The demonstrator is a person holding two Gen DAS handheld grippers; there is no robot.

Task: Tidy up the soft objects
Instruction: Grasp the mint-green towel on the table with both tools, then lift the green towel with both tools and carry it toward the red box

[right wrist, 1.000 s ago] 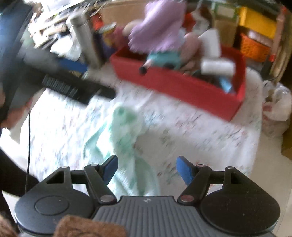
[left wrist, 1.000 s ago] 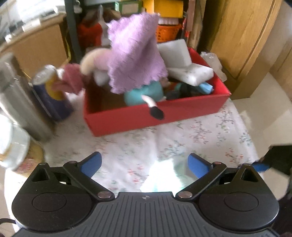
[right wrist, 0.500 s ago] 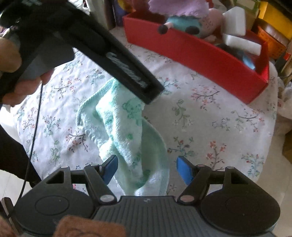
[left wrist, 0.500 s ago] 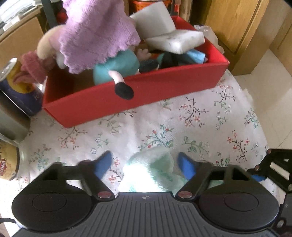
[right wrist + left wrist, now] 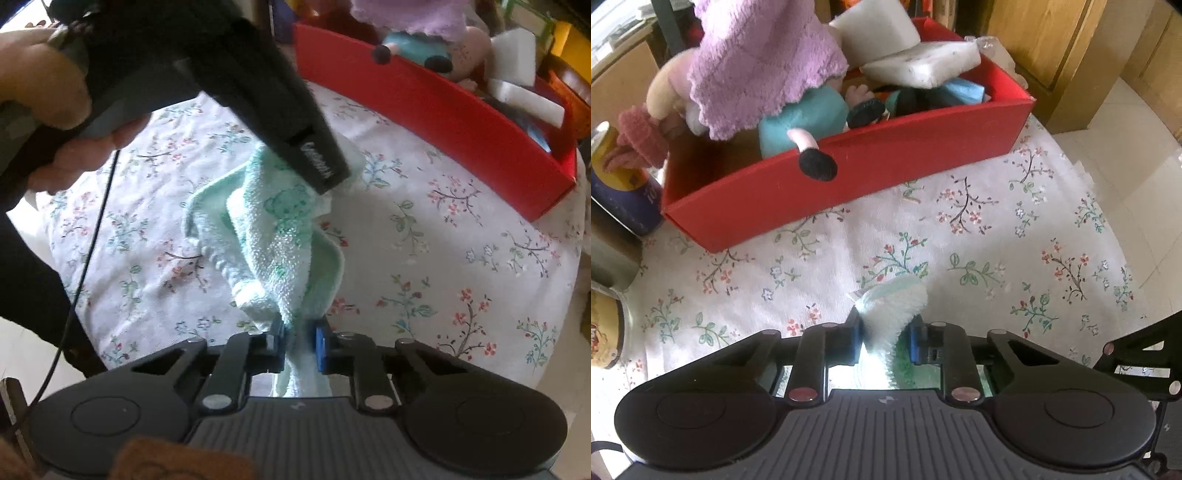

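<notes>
On the near part of the counter (image 5: 960, 236), which wears a white cloth with small printed flowers, lies the mint-green terry towel (image 5: 273, 221), crumpled in loose folds. Both grippers hold it. The left gripper (image 5: 886, 334) has just been closing, and its blue pads now press on a fluffy corner of the towel. The right gripper (image 5: 301, 343) has also just been closing, and a thin gathered end of the same towel is pinched between its pads. In the right wrist view the left gripper comes in from the far left, with the person's hand (image 5: 48, 107) around its handle.

At the far side stands the long red cardboard box (image 5: 886, 170), already crowded: a purple fluffy cloth (image 5: 757, 62), a plush toy in teal clothes (image 5: 801, 125) with one leg hanging over the wall, and white foam blocks (image 5: 919, 62).

I think the grip may fail. Each gripper has only a small edge, so a lift or a pull apart may let the soft pile slide out. The box is also nearly full, so the towel may catch on the hanging leg or spill over the rim.

How deep the towel sits between the pads is hidden by the gripper bodies. At the left edge some cans (image 5: 624, 199) are cut off, and their labels cannot be read.
</notes>
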